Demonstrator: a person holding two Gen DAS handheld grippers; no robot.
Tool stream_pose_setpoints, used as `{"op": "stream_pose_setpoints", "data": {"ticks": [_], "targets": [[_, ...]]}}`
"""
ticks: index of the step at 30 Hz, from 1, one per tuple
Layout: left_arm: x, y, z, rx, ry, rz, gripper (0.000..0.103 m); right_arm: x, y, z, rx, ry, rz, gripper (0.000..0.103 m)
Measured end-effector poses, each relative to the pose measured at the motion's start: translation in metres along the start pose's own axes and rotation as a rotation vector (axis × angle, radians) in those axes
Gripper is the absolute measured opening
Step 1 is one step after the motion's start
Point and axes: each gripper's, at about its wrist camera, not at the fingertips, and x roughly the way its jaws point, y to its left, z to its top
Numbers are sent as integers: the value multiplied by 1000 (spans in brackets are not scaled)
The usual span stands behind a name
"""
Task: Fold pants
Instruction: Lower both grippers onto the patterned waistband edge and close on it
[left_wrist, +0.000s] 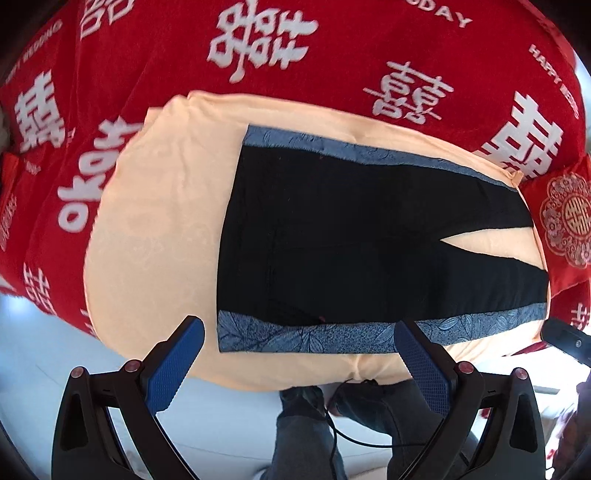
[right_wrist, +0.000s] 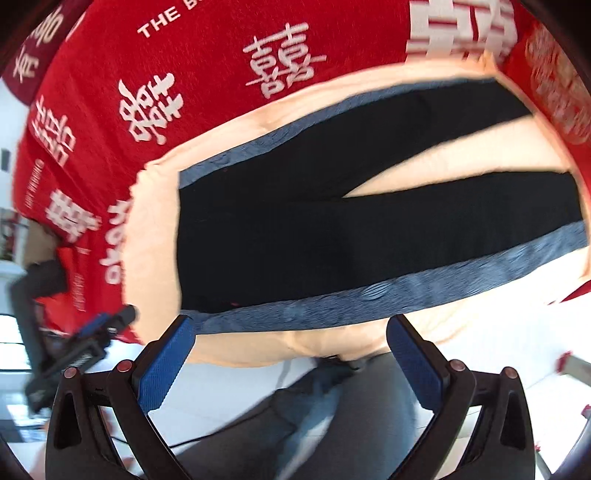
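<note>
- One pair of black fabric pants with blue leaf-patterned side stripes (left_wrist: 354, 243) lies flat on a peach cloth (left_wrist: 155, 206), which covers a red blanket with white characters (left_wrist: 258, 44).
- The pants' long axis runs left to right: waistband left, two legs splayed right.
- The left gripper (left_wrist: 299, 343) hovers just beyond the near stripe, jaws spread wide, gripping nothing.
- The right gripper (right_wrist: 290, 341) likewise hangs at the near edge, wide and empty.
- Both sit similarly close; I cannot tell which is nearer.
</note>
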Motion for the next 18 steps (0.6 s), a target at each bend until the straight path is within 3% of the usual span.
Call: {"op": "stream_pose_setpoints", "data": {"ticks": [4,5,6,8,13,18], "targets": [[44,22,-22,-84,64,-33,103,48,-36,-8,136,77,205,100],[54,25,-28,-96,72,-41,103,63,-46,-11,165,98,256,94],[66,29,-35,-113,85,-49,103,80,-57,-15,199,129,302,79],[91,38,-48,-166,122,-85,103,114,-80,-26,281,195,385,66],[140,56,-70,-315,153,-219,103,168,-129,-45,347,237,462,65],[174,54,-65,-333,146,-278,103,195,-166,-45,390,199,522,65]]}}
